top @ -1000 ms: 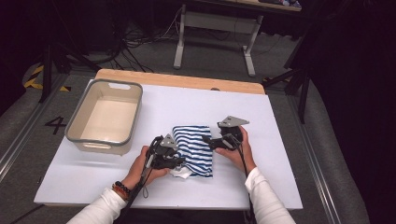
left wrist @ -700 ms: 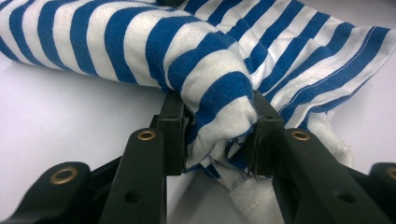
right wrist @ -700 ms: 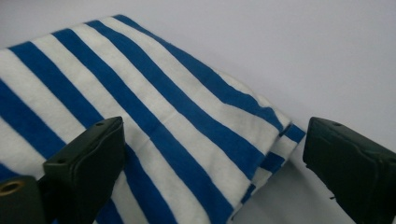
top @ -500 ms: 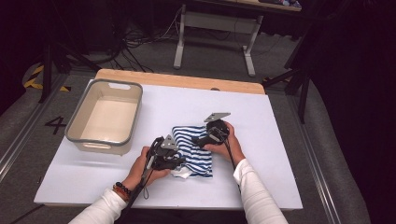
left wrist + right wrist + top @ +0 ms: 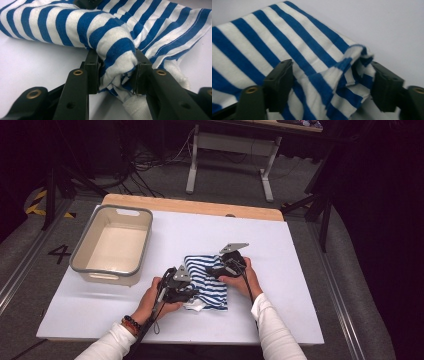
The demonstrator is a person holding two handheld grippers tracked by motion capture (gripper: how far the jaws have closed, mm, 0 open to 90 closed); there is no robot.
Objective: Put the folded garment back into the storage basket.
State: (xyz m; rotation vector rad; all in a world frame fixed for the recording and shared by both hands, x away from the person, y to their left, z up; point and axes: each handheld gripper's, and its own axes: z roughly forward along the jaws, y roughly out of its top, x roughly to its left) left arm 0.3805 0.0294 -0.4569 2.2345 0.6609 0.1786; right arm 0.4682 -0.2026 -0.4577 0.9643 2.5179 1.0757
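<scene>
High view: I am working a folded blue-and-white striped cotton cloth [image 5: 206,280] lying near the front middle of the white tabletop [image 5: 300,270], well apart from the empty grey-rimmed beige plastic bin [image 5: 112,245] at the left. My left hand-held gripper [image 5: 187,292] is sitting at the cloth's near-left corner; my right hand-held gripper [image 5: 216,270] is reaching in at the far-right edge.

Left gripper view: the jaws are clenching a thick bunched fold of the striped cloth [image 5: 117,55], pads pressing both sides. That grip looks firm.

Right gripper view: the jaws have just been closing, with a raised corner of cloth [image 5: 352,65] between them, but both pads are standing clear of the fabric, so nothing is gripped yet.

Judgement: I should be pushing the right jaws deeper so they are catching all layers of the corner, not just the top flap, before squeezing and lifting level with the left.
</scene>
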